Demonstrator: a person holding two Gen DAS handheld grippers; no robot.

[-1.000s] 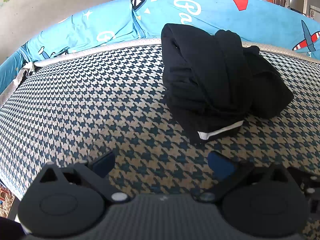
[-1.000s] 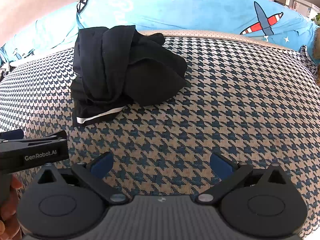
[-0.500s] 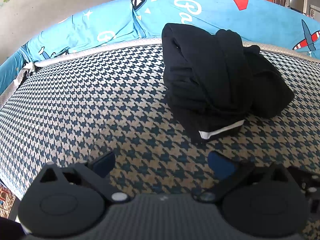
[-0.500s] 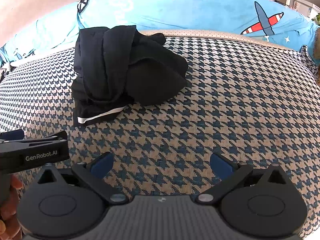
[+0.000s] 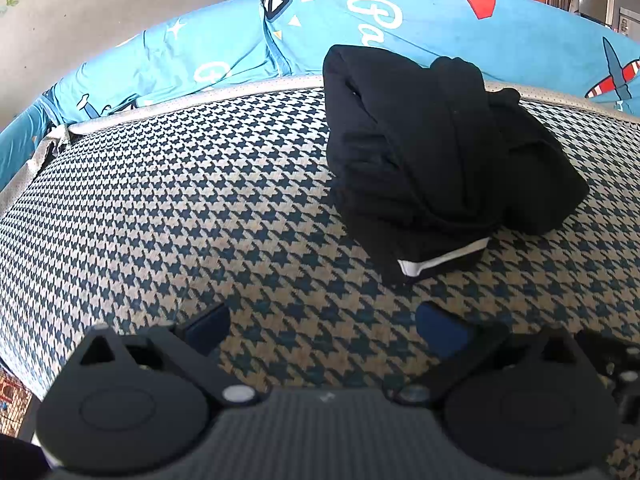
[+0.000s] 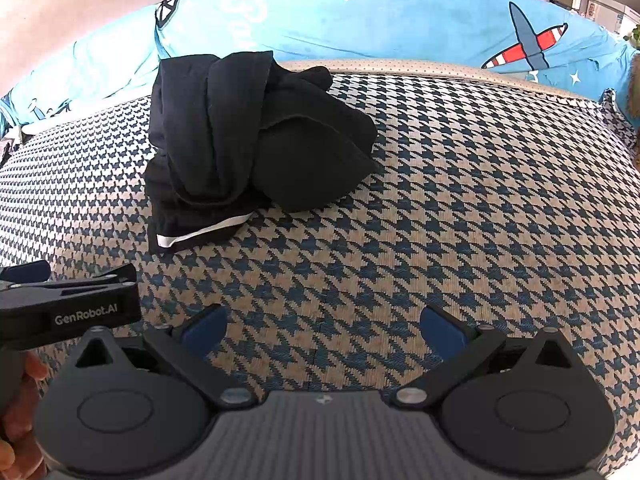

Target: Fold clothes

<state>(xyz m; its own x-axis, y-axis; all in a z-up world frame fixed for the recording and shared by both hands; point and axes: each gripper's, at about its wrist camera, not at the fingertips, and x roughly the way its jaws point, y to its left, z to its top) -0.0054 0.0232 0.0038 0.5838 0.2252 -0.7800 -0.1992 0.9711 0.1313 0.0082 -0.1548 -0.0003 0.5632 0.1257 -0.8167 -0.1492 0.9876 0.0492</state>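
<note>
On the houndstooth mattress (image 5: 200,208), a black garment (image 5: 432,152) lies bunched beyond both spread, empty tongs (image 5: 322,330) (image 6: 324,330).

My view: black garment (image 5: 440,152) with a white stripe (image 5: 444,258); houndstooth cover (image 5: 200,208) in dark blue and beige; sky-blue sheet (image 6: 400,28) printed with red-and-white striped planes; my gripper fingertips (image 6: 206,328) blue, bodies black.

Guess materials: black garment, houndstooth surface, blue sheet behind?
Black garment: soft matte knit, probably cotton or jersey; limp folds, white stripe at the hem. Houndstooth surface: coarse woven upholstery, visible weave. Blue sheet: thin printed cloth, likely cotton; wrinkled.
</note>
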